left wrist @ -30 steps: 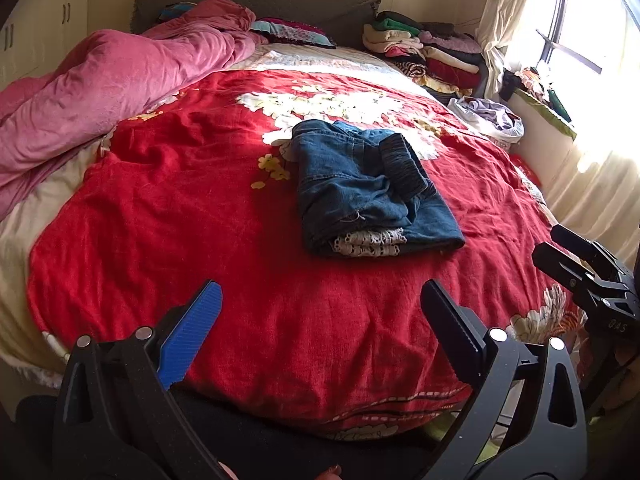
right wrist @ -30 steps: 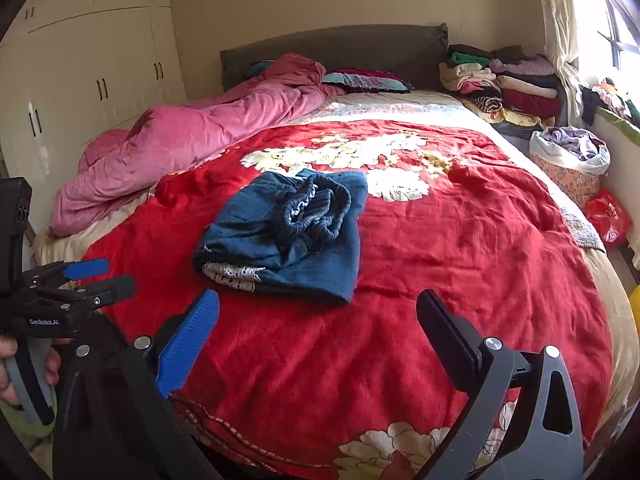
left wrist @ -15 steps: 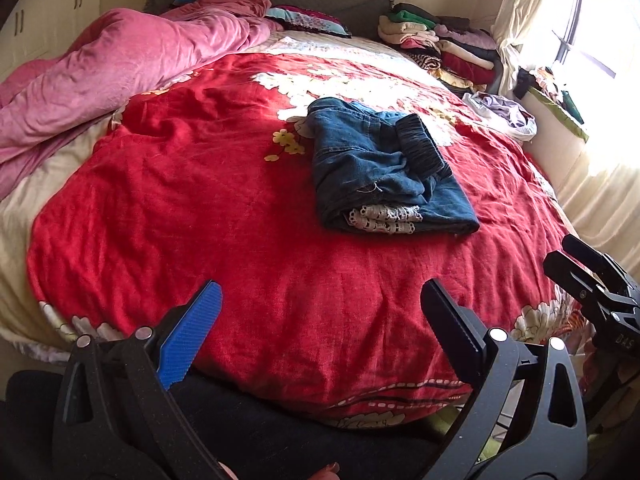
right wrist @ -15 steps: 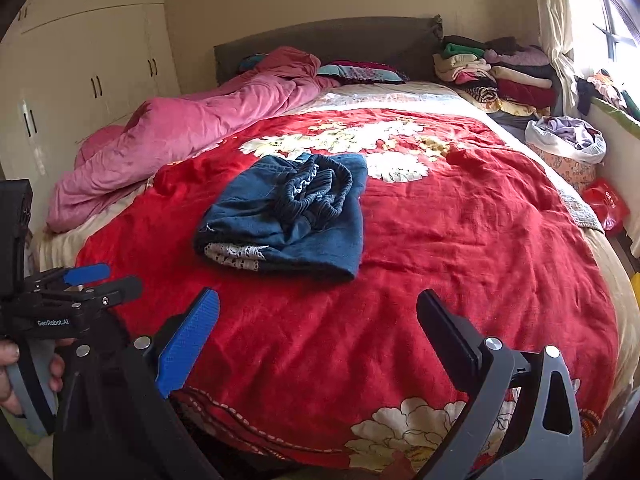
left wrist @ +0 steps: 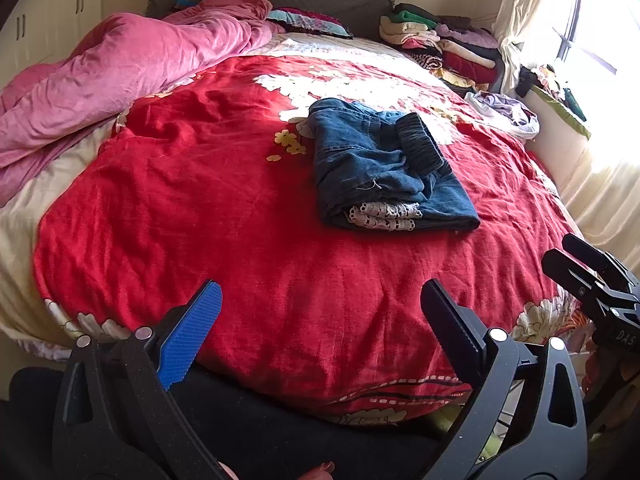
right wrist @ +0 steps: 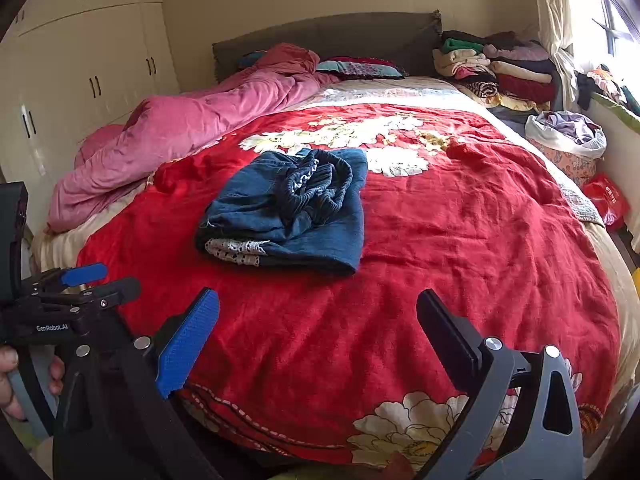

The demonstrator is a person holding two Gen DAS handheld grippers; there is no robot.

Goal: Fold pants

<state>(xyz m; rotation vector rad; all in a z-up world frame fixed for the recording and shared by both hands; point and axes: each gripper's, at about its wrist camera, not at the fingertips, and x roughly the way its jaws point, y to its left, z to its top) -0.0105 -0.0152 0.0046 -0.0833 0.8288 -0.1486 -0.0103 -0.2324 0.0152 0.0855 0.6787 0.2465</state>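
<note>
Blue denim pants (left wrist: 384, 168) lie folded into a compact bundle on the red floral bedspread (left wrist: 240, 208), with white lace trim showing at the near edge and the dark elastic waistband on top. They also show in the right wrist view (right wrist: 288, 208). My left gripper (left wrist: 320, 312) is open and empty, held back at the foot of the bed. My right gripper (right wrist: 318, 320) is open and empty, also well short of the pants. The right gripper shows at the right edge of the left wrist view (left wrist: 592, 276); the left gripper shows at the left of the right wrist view (right wrist: 84, 284).
A pink duvet (left wrist: 120, 72) is heaped along the bed's left side. Stacked folded clothes (left wrist: 440, 44) sit at the far right corner. A bag of laundry (right wrist: 568, 136) stands by the window. White wardrobes (right wrist: 80, 60) line the left wall.
Both grippers have drawn back and shifted slightly, so the bed's near edge shows more. The pants have not moved. Both grippers stay open.
</note>
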